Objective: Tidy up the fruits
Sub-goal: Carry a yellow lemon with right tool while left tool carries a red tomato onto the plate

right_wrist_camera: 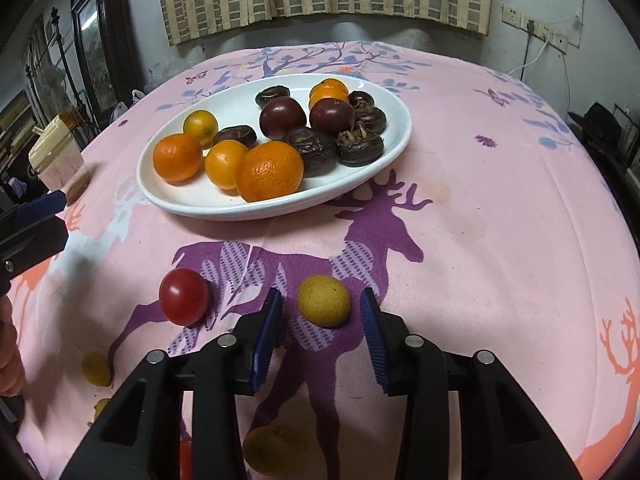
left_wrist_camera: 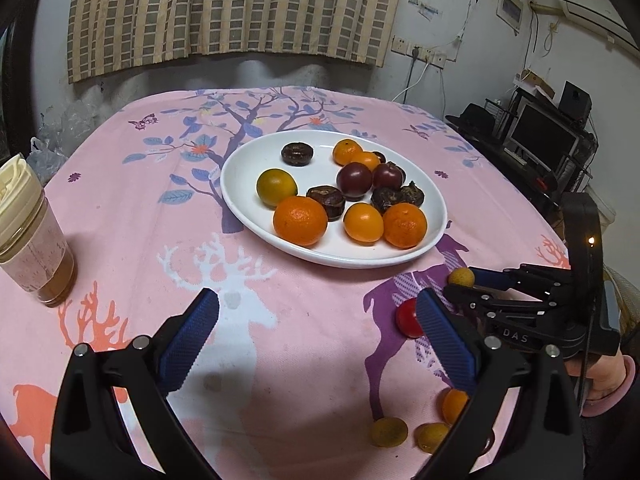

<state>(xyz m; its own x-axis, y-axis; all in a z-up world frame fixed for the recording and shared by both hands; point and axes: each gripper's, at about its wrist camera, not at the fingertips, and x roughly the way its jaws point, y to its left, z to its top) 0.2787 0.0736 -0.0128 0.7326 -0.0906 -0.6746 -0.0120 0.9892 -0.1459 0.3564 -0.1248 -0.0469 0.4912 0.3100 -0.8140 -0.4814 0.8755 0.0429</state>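
Observation:
A white oval plate (left_wrist_camera: pixel 248 168) (right_wrist_camera: pixel 400 120) on the pink tablecloth holds several oranges, dark plums and brown chestnut-like fruits. My right gripper (right_wrist_camera: pixel 322 302) (left_wrist_camera: pixel 456 284) is open, its blue pads on either side of a small yellow fruit (right_wrist_camera: pixel 324 300) (left_wrist_camera: pixel 461 277) lying on the cloth, not gripping it. A red tomato (right_wrist_camera: pixel 184 296) (left_wrist_camera: pixel 408 318) lies just left of it. My left gripper (left_wrist_camera: pixel 318 306) is open and empty above the cloth, in front of the plate. More small yellow and orange fruits (left_wrist_camera: pixel 388 432) (right_wrist_camera: pixel 96 368) lie near the table's front edge.
A lidded cup with a brown drink (left_wrist_camera: pixel 32 248) (right_wrist_camera: pixel 60 160) stands at the table's left. A shelf with a monitor (left_wrist_camera: pixel 540 136) is off the right side. A curtained wall is behind the table.

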